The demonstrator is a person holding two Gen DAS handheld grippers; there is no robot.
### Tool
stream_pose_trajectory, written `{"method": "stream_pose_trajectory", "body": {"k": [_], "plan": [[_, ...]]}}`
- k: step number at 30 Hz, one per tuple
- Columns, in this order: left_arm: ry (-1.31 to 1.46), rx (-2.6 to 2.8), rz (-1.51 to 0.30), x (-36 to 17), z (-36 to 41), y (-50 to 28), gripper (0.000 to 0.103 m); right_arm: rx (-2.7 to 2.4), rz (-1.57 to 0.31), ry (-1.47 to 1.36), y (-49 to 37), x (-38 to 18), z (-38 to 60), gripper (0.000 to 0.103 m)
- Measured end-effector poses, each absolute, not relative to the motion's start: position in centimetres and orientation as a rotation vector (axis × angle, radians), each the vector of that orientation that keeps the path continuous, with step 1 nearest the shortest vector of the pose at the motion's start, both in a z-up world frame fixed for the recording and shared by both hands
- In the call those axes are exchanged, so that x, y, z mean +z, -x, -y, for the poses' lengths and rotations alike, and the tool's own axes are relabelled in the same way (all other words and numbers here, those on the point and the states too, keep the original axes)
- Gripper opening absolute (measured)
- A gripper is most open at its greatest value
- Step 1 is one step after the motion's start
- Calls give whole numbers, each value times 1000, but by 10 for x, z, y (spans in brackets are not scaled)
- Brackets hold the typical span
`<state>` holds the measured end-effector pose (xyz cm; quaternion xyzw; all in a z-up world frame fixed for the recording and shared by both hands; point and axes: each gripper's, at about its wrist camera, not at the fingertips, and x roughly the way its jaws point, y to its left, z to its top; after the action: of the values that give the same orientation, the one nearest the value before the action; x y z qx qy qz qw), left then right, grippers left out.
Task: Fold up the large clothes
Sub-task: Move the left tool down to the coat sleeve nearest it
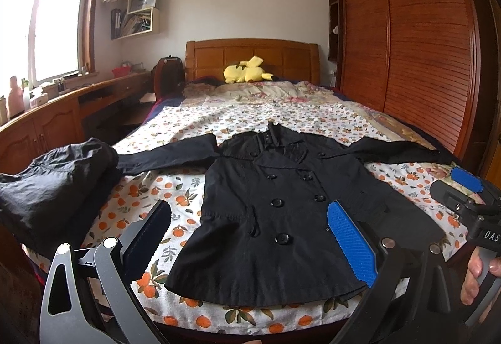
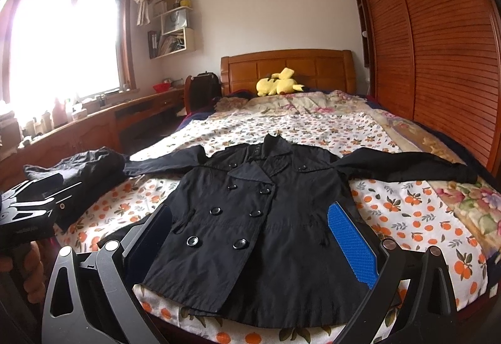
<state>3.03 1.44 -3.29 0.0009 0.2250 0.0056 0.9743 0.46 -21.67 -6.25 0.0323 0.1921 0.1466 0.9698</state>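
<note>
A black double-breasted coat [image 1: 281, 212] [image 2: 263, 225] lies flat, front up, on the bed, both sleeves spread sideways and its hem toward me. My left gripper [image 1: 250, 240] hovers open above the coat's lower part, nothing between its fingers. My right gripper [image 2: 250, 247] also hangs open over the hem area, empty. In the left wrist view the right gripper [image 1: 466, 187] shows at the right edge with a person's hand [image 1: 479, 278] on its handle. The left gripper's body [image 2: 28, 212] shows at the left in the right wrist view.
A pile of dark folded clothes [image 1: 53, 184] [image 2: 84, 171] sits on the bed's left corner. The orange-print bedsheet [image 1: 281, 115] stretches to a wooden headboard [image 1: 250, 57] with a yellow plush toy [image 1: 247, 71]. A wooden wardrobe [image 1: 407, 40] stands right, a desk [image 1: 62, 112] left.
</note>
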Motion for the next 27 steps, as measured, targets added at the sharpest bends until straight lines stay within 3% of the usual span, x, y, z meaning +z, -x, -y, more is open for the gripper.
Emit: {"method": "stream_pose_trajectory", "body": {"k": [27], "plan": [[-24, 128, -603, -90, -86, -116, 101, 428, -452, 14, -117, -105, 158, 97]]}}
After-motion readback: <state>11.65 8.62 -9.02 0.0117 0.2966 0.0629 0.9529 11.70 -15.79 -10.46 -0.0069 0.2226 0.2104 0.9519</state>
